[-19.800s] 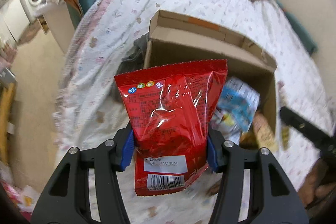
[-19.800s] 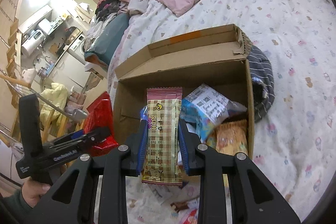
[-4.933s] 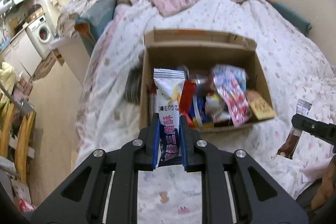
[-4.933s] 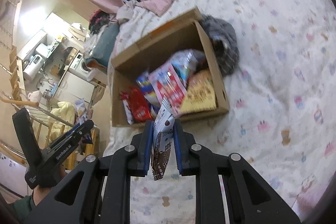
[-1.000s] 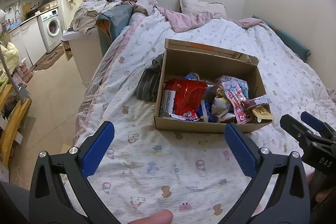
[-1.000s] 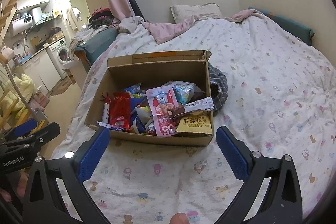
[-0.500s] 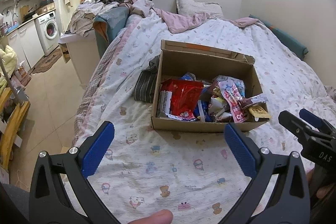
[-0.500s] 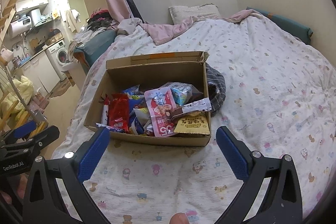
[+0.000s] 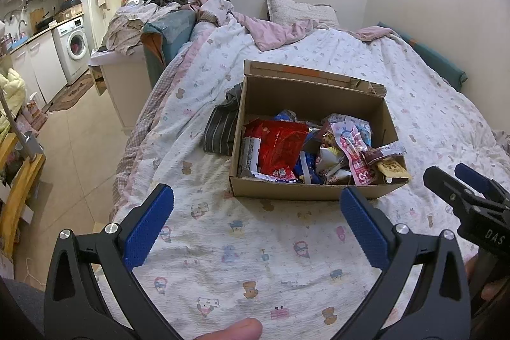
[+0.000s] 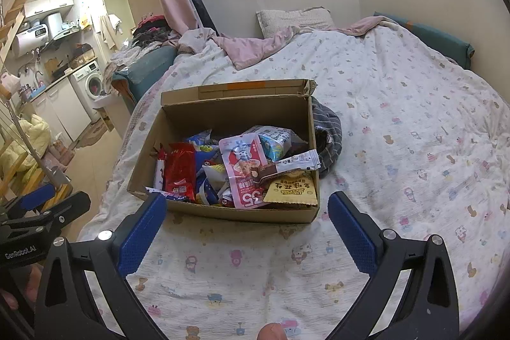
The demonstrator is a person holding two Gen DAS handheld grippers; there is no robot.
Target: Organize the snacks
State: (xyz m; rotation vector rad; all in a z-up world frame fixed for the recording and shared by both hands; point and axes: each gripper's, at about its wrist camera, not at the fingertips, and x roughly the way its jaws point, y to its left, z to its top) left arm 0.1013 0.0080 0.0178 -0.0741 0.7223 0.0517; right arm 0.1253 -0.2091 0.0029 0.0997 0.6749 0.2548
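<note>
Cardboard box [image 9: 306, 191] of crinkly foil snack packets [image 10: 244, 168], left claw [image 9: 255, 228], right claw [image 10: 247, 231] both spread wide, empty.

Snack-filled cardboard box [image 10: 242, 214] sits on bedsheet [image 10: 398, 123].

The cardboard box [image 10: 229, 214] wall hides the lower snack packets [image 10: 207, 180]; a striped cloth [image 10: 328, 142] lies half behind it, and package print is unreadable.

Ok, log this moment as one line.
left tongs: open, empty | right tongs: open, empty | snacks: piled in cardboard box | box on bed
</note>
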